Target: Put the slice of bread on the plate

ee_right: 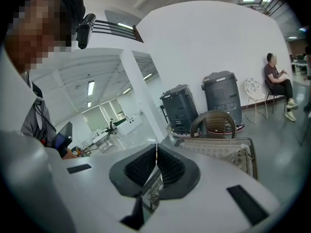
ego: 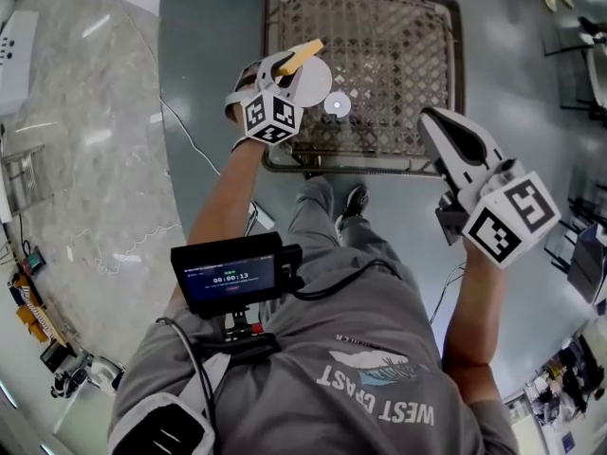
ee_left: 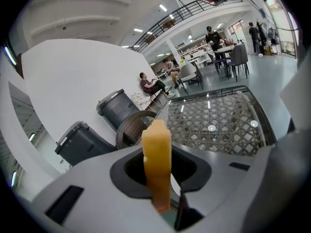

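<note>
In the head view my left gripper is shut on a slice of bread, tan and held on edge. It hangs over the left part of the table, at the near left rim of a white round plate. The left gripper view shows the bread upright between the jaws of the left gripper, with the table top beyond it. My right gripper is at the table's near right corner. Its jaws meet at the tip with nothing between them, as the right gripper also shows in its own view.
The low table has a glass top over a woven lattice and a metal rim. A wicker chair and two dark bins stand behind it. A cable lies on the floor at the left. My legs stand at the table's near edge.
</note>
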Demonstrator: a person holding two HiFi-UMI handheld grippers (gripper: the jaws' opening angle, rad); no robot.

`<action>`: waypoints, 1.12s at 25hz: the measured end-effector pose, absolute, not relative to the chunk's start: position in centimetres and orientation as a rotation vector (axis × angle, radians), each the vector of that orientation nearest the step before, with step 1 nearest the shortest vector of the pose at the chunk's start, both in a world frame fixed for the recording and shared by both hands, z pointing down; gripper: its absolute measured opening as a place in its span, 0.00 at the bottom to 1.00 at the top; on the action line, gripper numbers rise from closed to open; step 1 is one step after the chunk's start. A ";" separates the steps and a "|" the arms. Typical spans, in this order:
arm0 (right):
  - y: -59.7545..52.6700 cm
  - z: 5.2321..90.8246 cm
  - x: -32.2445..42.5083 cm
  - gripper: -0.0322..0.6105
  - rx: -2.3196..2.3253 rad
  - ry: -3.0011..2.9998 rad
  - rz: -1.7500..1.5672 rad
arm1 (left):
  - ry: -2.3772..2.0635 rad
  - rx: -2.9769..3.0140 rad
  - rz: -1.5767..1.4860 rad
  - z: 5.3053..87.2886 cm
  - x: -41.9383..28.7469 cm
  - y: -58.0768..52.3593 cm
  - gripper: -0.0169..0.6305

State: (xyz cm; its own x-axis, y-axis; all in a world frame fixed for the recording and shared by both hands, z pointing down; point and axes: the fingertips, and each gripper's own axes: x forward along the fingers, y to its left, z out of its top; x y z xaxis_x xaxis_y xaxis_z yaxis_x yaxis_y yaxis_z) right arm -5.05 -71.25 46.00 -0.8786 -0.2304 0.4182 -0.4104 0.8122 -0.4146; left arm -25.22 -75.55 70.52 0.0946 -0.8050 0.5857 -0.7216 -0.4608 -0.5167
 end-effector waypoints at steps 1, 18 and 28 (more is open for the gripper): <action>-71.2 46.2 -5.0 0.06 0.488 -2.643 0.723 | 1.575 -2.243 -1.327 70.9 -25.3 -75.6 0.17; -69.2 48.4 -4.7 0.06 0.515 -2.556 0.749 | 1.367 -2.084 -1.583 78.7 -24.8 -73.1 0.17; -68.9 49.0 -4.3 0.06 0.516 -2.532 0.771 | 1.294 -2.191 -1.686 81.9 -24.0 -71.0 0.25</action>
State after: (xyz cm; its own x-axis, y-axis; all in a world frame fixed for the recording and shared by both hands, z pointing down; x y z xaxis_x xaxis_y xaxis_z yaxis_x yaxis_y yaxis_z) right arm -4.34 -68.85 49.00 -0.8329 -0.2188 0.5083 -0.4650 0.7747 -0.4285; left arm -23.95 -71.04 81.90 0.0321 -0.6568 0.7534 -0.5581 -0.6372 -0.5316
